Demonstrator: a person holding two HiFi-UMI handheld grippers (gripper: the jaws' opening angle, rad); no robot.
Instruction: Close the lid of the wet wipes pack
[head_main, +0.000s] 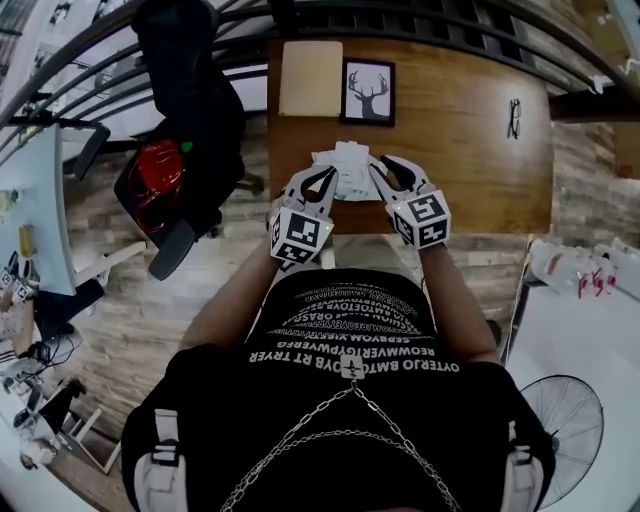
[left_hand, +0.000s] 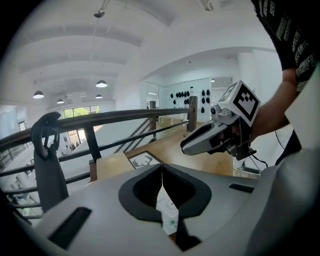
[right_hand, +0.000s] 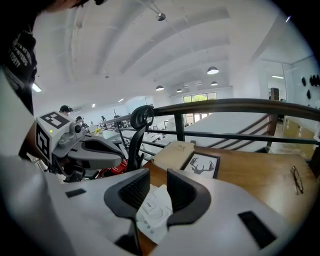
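The white wet wipes pack (head_main: 347, 170) lies on the wooden table (head_main: 470, 150) near its front edge. Both grippers hover just above it, one at each side. My left gripper (head_main: 322, 176) is over the pack's left end with its jaw tips touching, nothing held; in the left gripper view (left_hand: 161, 167) the pack (left_hand: 168, 215) shows below the jaws. My right gripper (head_main: 380, 168) is over the right end. Its jaws (right_hand: 158, 185) stand apart, and the pack's lid with its tab (right_hand: 153, 210) shows beneath them. I cannot tell whether the lid is raised.
A framed deer picture (head_main: 368, 92) and a tan board (head_main: 311, 78) lie at the table's far side, glasses (head_main: 514, 118) to the right. A black office chair (head_main: 190, 90) and a red bag (head_main: 160, 170) stand left of the table. A railing runs behind it.
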